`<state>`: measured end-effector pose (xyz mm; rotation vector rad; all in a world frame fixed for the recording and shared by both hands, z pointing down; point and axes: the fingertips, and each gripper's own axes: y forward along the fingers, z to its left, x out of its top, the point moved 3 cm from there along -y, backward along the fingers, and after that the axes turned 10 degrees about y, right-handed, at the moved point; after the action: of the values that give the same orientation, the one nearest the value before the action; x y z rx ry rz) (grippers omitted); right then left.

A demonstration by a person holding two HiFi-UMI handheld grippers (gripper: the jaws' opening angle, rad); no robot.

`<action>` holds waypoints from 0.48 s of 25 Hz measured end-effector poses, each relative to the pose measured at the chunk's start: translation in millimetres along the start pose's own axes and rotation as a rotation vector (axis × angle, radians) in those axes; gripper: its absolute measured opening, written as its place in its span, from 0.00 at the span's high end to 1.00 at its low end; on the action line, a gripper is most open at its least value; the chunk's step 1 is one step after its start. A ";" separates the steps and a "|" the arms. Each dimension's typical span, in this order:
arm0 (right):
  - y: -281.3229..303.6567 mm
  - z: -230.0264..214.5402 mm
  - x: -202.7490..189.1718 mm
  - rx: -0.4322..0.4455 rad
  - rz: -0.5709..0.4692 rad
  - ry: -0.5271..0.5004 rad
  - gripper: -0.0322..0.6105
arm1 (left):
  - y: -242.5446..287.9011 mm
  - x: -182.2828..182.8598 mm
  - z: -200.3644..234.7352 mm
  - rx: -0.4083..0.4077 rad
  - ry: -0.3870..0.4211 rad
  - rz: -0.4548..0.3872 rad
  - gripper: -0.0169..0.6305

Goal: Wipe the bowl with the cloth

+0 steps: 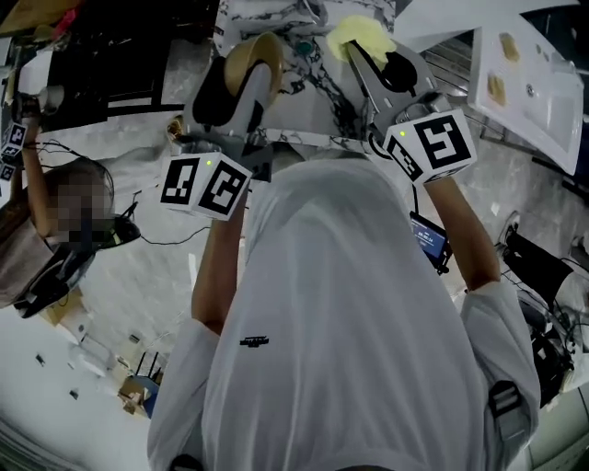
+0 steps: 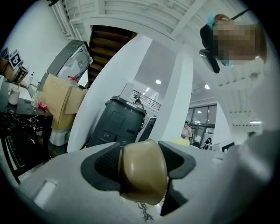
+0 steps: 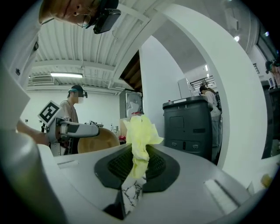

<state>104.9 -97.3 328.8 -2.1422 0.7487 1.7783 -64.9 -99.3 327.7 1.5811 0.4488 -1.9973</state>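
A tan bowl (image 1: 255, 66) is held up on edge, and my left gripper (image 1: 241, 81) is shut on its rim. In the left gripper view the bowl's rim (image 2: 142, 174) fills the gap between the dark pads (image 2: 105, 165). My right gripper (image 1: 373, 51) is shut on a crumpled yellow cloth (image 1: 359, 37), raised just right of the bowl and apart from it. In the right gripper view the cloth (image 3: 140, 139) sticks up from the jaws, with the bowl (image 3: 99, 141) to its left.
A marble-patterned table (image 1: 276, 18) lies ahead below the grippers. A white panel (image 1: 534, 83) stands at the right. A person (image 1: 41, 230) with another gripper is at the left. A dark grey bin (image 3: 192, 127) and a cardboard box (image 2: 61, 100) stand in the room.
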 end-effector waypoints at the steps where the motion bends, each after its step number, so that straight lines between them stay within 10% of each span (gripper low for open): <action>1: -0.5 2.0 1.9 0.006 0.005 -0.005 0.88 | -0.7 0.5 -1.1 -0.002 0.002 -0.001 0.54; 12: 3.0 16.2 -4.9 0.019 0.014 0.023 0.89 | -4.0 -0.7 -5.9 -0.011 0.027 0.019 0.54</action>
<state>89.2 -90.5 330.4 -2.1546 0.7847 1.7490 -62.6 -92.6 326.6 1.6010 0.4528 -1.9585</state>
